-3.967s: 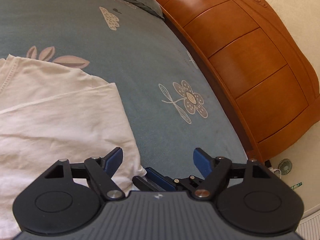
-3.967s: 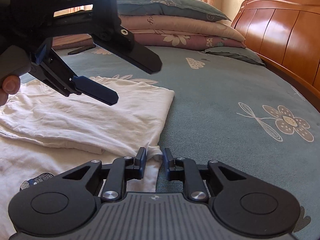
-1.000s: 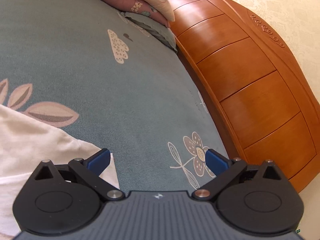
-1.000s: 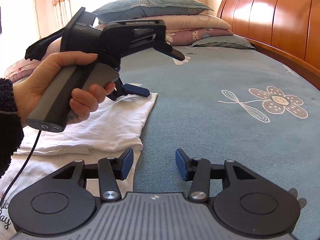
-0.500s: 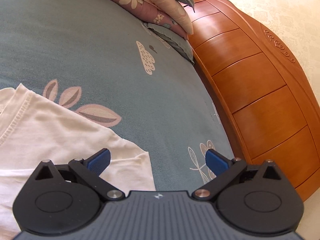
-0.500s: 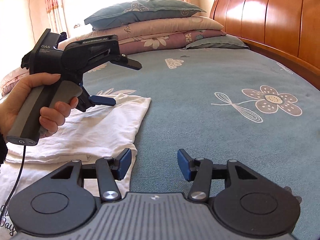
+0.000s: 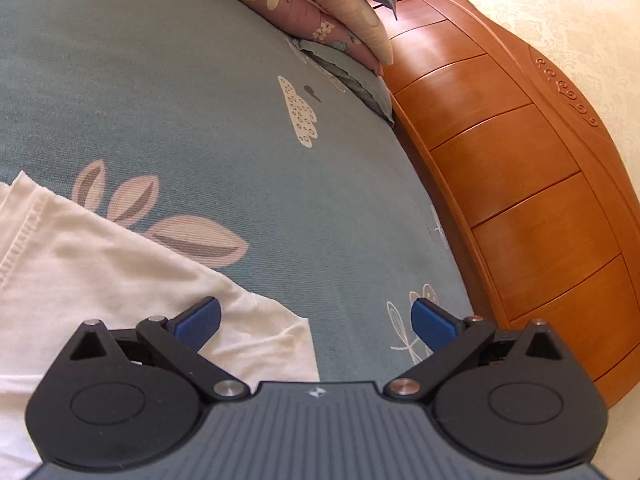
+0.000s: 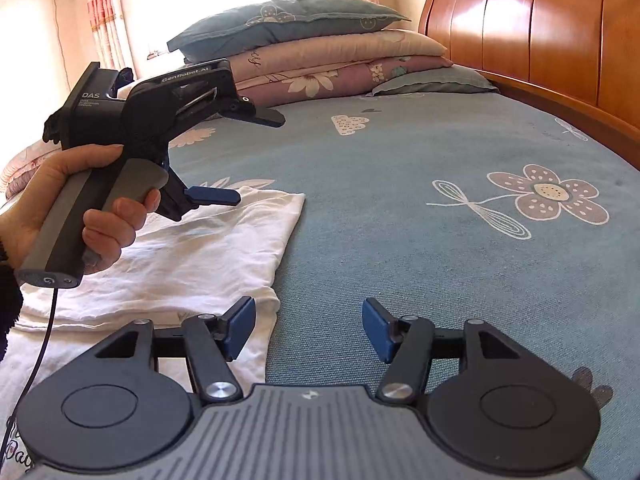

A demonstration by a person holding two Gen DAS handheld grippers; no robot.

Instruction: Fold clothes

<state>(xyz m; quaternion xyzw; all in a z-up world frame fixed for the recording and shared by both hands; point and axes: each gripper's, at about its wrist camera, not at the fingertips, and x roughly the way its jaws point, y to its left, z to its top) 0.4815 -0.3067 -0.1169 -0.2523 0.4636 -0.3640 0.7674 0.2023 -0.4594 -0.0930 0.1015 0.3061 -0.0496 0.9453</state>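
A white garment lies partly folded on the bed, its doubled layer ending in a corner toward the pillows. In the right wrist view a hand holds my left gripper just above that corner, jaws wide apart and empty. From the left wrist view, the left gripper hangs open over the garment's corner, with its left pad above the cloth. My right gripper sits low at the garment's near right edge. Its jaws are opening and nothing is between them; the left pad is over the hem.
A grey-blue flowered sheet covers the bed to the right of the garment. Stacked pillows lie at the far end. The orange wooden headboard runs along the right side. A cable hangs from the left gripper's handle.
My left gripper has drawn back leftward and sunk, so more of the garment's corner shows under it. The right gripper's jaws have spread wider; that hand kept still.
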